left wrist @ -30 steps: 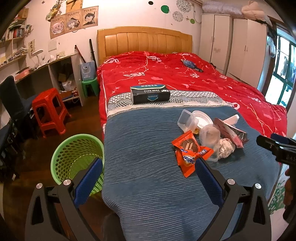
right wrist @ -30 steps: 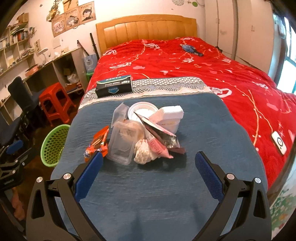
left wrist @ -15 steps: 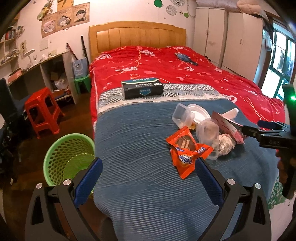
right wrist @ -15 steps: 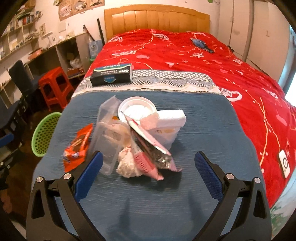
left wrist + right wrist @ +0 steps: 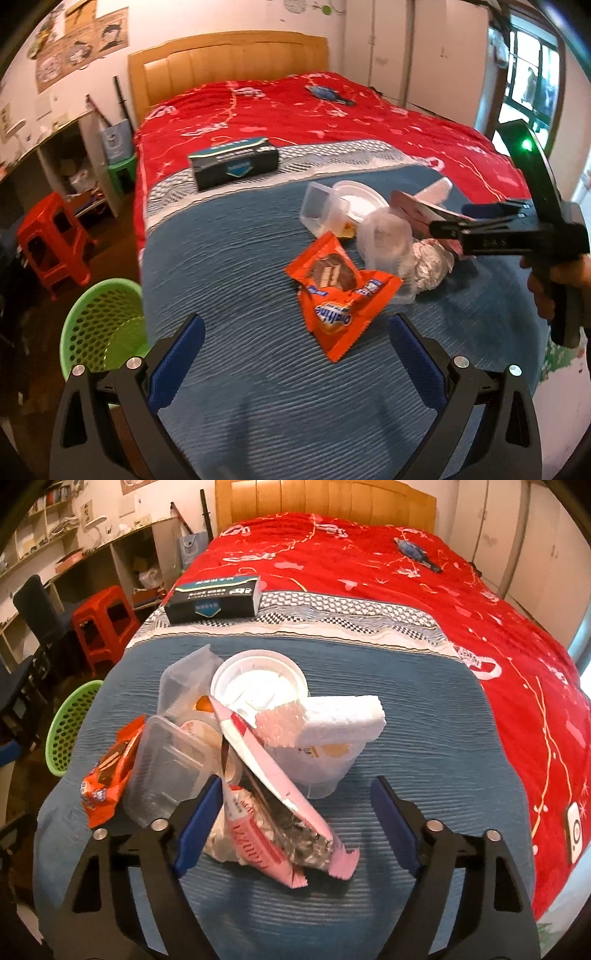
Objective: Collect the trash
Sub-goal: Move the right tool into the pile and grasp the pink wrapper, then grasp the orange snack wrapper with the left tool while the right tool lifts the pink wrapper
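Note:
A pile of trash lies on the blue blanket (image 5: 229,280) at the foot of the bed. It holds an orange snack wrapper (image 5: 338,291) (image 5: 109,771), clear plastic containers (image 5: 386,242) (image 5: 171,762), a white lid (image 5: 258,686), a foam block (image 5: 341,716), a foil ball (image 5: 430,264) and pink wrappers (image 5: 273,786). A green basket (image 5: 101,325) (image 5: 68,729) stands on the floor left of the bed. My left gripper (image 5: 295,360) is open just short of the orange wrapper. My right gripper (image 5: 295,819) is open around the pink wrappers.
A dark tissue box (image 5: 234,166) (image 5: 214,598) lies across the bed further up. The red duvet (image 5: 369,565) covers the rest, with a white device (image 5: 574,827) at its right edge. A red stool (image 5: 51,240) and desk shelves stand left.
Both grippers have moved forward toward the trash pile. The right gripper now straddles the pink wrappers, which were well ahead of it a second ago.

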`<state>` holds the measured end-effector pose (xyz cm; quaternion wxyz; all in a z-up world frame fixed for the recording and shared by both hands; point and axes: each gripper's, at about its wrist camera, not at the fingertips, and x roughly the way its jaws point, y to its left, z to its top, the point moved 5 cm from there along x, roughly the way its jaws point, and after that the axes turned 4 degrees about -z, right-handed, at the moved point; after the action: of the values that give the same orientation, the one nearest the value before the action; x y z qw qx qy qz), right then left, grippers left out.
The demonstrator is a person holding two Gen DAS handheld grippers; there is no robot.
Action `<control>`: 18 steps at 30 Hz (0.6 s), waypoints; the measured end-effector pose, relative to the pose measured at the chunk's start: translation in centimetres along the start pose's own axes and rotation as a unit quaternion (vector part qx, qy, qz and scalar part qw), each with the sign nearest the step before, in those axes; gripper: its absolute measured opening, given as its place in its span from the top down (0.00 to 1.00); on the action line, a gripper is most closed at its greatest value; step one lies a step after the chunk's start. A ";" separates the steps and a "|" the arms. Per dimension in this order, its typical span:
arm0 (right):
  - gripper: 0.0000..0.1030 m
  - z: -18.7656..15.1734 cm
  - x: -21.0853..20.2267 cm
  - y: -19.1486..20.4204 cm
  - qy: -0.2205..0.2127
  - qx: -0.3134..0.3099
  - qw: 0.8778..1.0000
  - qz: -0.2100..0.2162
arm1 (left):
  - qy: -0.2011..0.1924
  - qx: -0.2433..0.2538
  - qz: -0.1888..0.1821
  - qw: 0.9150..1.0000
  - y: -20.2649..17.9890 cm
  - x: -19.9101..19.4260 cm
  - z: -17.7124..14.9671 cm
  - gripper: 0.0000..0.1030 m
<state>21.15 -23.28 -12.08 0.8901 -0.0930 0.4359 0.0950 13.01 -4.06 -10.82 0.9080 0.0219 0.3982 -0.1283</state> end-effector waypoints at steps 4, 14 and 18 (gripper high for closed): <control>0.44 0.0 0.1 0.1 0.002 -0.005 1.000 0.004 | 0.012 0.019 -0.014 1.000 -0.8 1.7 0.3 0.06; 0.70 -0.3 -1.2 -0.1 -0.006 -0.007 1.000 0.021 | 0.042 0.052 -0.034 0.997 -2.4 5.5 0.0 0.14; 0.77 -0.4 -1.8 0.1 -0.010 -0.006 1.000 0.026 | 0.054 0.054 -0.046 0.996 -2.7 6.5 -0.1 0.36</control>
<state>19.69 -23.47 -10.89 0.8913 -0.0857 0.4284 0.1215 16.47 -8.04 -15.40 0.8757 0.0598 0.4399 -0.1901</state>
